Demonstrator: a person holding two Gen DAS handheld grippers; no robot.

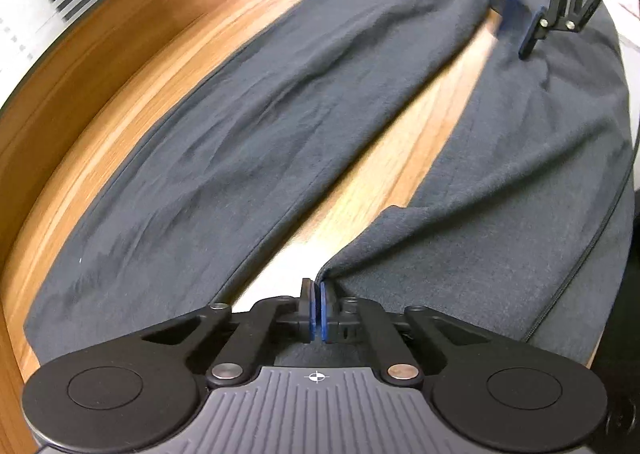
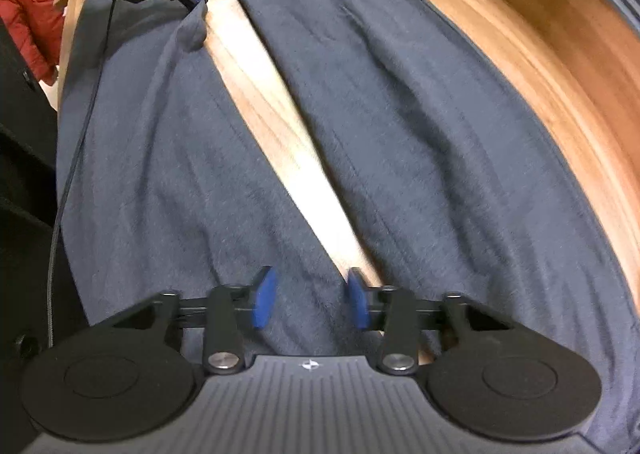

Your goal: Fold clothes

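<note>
Left gripper (image 1: 318,308) on trouser hem (image 1: 328,274)

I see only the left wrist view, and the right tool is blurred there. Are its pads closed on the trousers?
Observer: No. The right wrist view shows the right tool with pads apart, and fabric of the grey trousers between them.
Operator: Where on the leg is it?
Observer: At the leg's inner edge, beside the bare strip of table. The left tool pinches the same leg's far corner.
Operator: Is anything beyond that corner?
Observer: Yes, something red, perhaps a jacket.
</note>
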